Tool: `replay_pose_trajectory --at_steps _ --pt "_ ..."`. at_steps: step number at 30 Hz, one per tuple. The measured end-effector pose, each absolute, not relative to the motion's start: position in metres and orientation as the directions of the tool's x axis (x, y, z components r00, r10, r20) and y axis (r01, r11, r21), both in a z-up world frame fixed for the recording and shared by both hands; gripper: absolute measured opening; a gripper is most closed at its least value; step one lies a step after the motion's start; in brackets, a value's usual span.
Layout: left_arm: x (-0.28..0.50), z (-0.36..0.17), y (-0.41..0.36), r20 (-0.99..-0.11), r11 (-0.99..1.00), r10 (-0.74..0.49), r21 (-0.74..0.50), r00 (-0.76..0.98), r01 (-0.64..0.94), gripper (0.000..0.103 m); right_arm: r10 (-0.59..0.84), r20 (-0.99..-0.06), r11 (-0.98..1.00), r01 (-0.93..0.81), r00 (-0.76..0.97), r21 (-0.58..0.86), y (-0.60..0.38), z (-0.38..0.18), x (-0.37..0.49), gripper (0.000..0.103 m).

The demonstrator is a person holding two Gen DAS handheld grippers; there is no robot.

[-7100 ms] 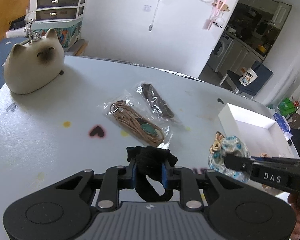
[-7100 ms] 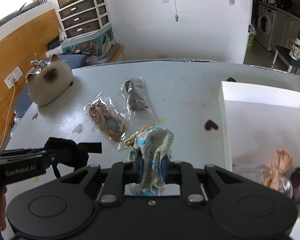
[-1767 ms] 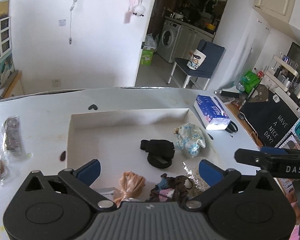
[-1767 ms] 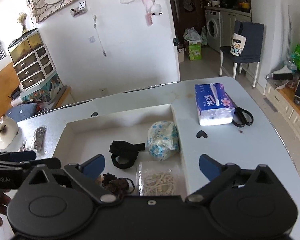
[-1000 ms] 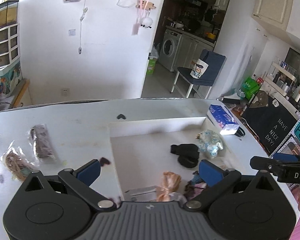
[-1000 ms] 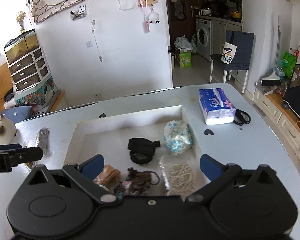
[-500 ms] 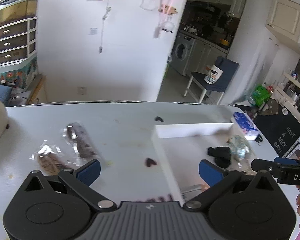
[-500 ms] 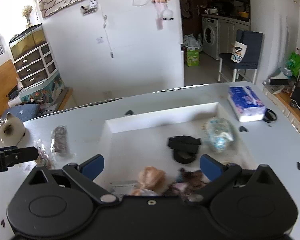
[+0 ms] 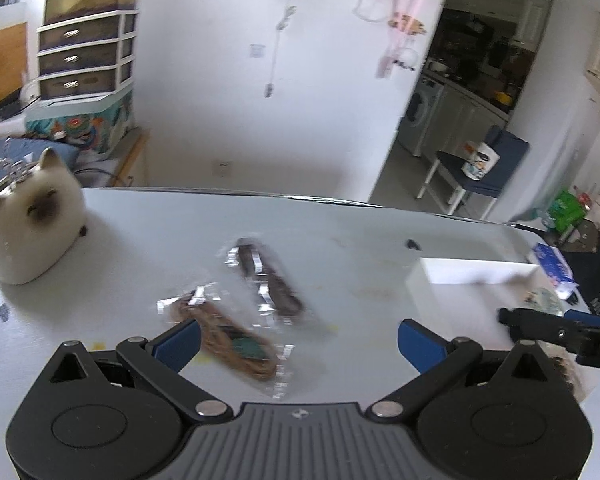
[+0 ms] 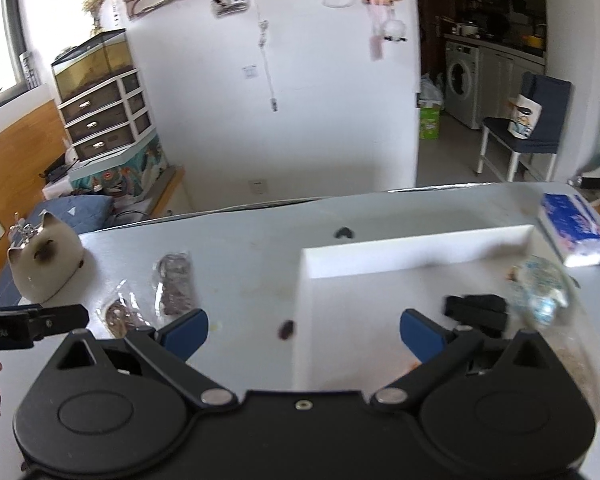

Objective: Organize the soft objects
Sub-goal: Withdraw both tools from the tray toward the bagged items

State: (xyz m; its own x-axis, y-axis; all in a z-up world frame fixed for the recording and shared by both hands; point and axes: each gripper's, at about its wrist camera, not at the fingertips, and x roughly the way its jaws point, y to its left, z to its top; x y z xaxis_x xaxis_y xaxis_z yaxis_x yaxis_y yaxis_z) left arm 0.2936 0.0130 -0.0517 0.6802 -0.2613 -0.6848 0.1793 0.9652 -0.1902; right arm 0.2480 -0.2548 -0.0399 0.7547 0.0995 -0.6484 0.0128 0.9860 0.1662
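Two clear plastic packets lie on the white table: one with tan cord (image 9: 236, 340) just ahead of my left gripper (image 9: 300, 342), one with a dark item (image 9: 270, 280) beyond it. Both show in the right wrist view, the tan one (image 10: 120, 314) and the dark one (image 10: 176, 284). The white box (image 10: 416, 246) holds a black strap (image 10: 476, 310) and a blue-patterned pouch (image 10: 540, 288). My left gripper is open and empty above the table. My right gripper (image 10: 304, 330) is open and empty over the box's left edge.
A cream cat-shaped figure (image 9: 28, 228) sits at the table's far left. A blue tissue pack (image 10: 572, 232) lies right of the box. Small dark heart stickers (image 10: 287, 329) dot the table. A chair (image 10: 528, 136) stands beyond the table.
Both grippers have swung left, away from the box toward the two packets. The tan cord packet now lies close before the left gripper. Both stay open.
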Motion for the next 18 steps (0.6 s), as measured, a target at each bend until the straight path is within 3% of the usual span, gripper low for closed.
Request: replay_pose_trajectory --at_steps 18 --pt "0.358 -0.120 0.067 -0.762 0.984 -0.135 -0.178 0.633 -0.004 0.103 0.152 -0.619 0.986 -0.079 0.770 0.144 -0.197 -0.059 0.323 0.103"
